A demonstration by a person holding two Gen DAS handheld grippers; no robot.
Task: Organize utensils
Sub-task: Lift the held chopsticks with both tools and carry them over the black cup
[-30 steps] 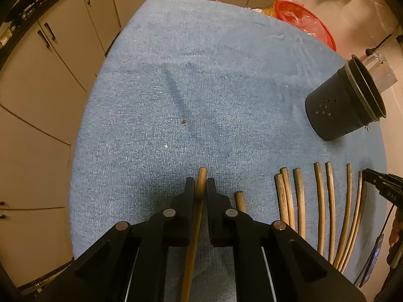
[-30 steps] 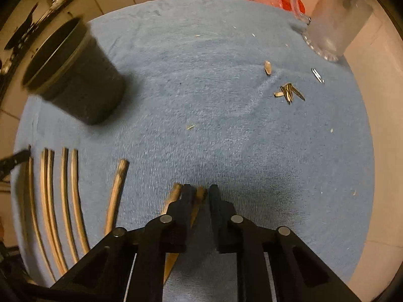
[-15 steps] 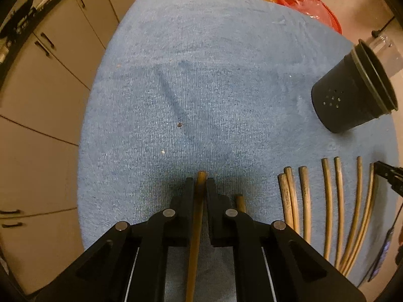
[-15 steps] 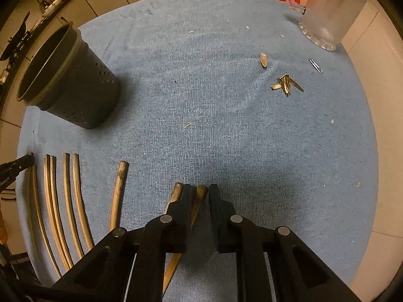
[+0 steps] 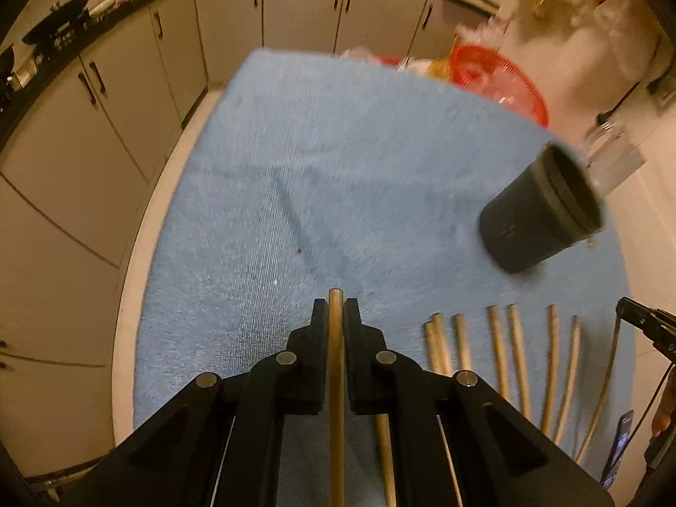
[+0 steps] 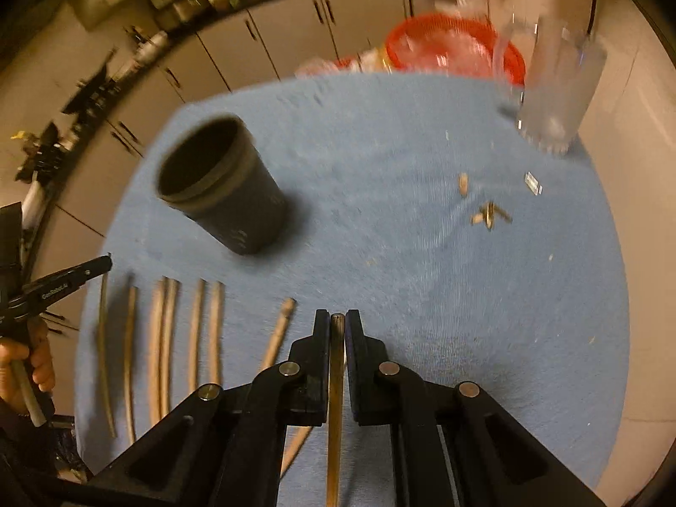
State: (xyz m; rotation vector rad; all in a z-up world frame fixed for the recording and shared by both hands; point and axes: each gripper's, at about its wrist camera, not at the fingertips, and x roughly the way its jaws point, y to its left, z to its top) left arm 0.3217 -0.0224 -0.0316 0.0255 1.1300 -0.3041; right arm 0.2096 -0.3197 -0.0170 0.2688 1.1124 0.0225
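Both grippers are rising from the blue-clothed desk [image 5: 262, 160], left gripper [image 5: 336, 310] and right gripper [image 6: 337, 322] each clamping fingers on one chopstick [image 5: 336, 363] [image 6: 336, 380]; remaining chopsticks [image 5: 498, 350] are lying near the black holder [image 5: 536, 224].

A home kitchen. Beige cabinet doors [image 5: 126, 97] with dark bar handles run beneath a dark countertop [image 5: 63, 34] crowded with cookware; a bench under a blue cloth [image 5: 338, 169] carries a black utensil holder [image 5: 536, 228], wooden chopsticks [image 5: 498, 350] and a glass mug [image 6: 557, 84].
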